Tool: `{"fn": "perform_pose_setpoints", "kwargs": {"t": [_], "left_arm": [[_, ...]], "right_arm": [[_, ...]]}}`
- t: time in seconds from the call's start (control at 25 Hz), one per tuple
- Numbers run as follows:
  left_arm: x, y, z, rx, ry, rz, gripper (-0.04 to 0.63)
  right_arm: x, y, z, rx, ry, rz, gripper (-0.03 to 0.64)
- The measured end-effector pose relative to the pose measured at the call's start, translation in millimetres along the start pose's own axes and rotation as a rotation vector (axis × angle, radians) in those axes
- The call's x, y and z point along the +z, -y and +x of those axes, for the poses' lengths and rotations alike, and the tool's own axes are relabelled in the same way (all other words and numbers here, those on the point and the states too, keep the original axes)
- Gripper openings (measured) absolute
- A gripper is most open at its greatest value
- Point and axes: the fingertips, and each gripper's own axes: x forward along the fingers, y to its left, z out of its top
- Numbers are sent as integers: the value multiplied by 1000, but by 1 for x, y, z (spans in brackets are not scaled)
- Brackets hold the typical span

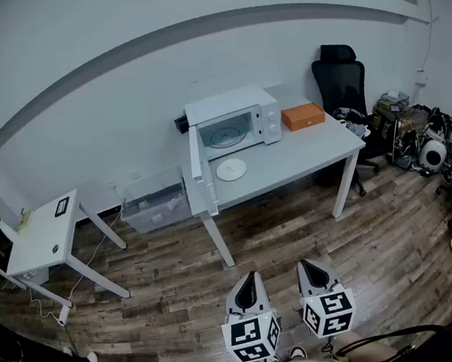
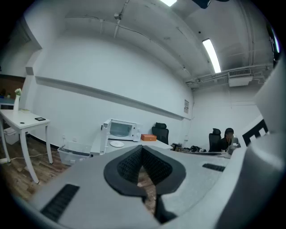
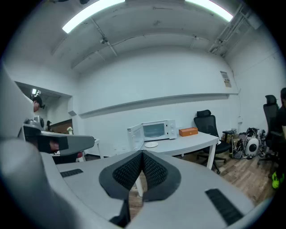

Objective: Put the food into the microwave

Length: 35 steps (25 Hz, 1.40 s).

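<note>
Head view: boxy white microwave [image 1: 231, 123], door swung open, ready for loading; round white plate [image 1: 231, 169] just before it, food indistinct. Well apart from microwave, left gripper [image 1: 248, 283] and right gripper [image 1: 309, 270], jaws closed, empty.

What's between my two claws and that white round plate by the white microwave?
In the head view, only bare wood-plank floor, then the white table's front edge, separates the left claw and right claw from the white round plate.

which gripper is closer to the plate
Left, slightly. The left gripper is in line with the plate, the right gripper off to its right; both are far back over the floor.
</note>
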Motion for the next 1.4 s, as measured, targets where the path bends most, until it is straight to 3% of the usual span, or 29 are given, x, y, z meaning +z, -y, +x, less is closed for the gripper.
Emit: {"fn": "perform_pose_setpoints", "kwargs": {"t": [0.44, 0.96, 1.4], "left_arm": [[3, -2, 1, -2, 9, -29, -3], [0, -31, 11, -34, -28, 2, -3], [1, -62, 29, -50, -45, -22, -3]], "right_arm": [[0, -2, 3, 6, 0, 4, 17], [-8, -16, 24, -30, -20, 38, 17], [-13, -29, 51, -65, -35, 69, 17]]}}
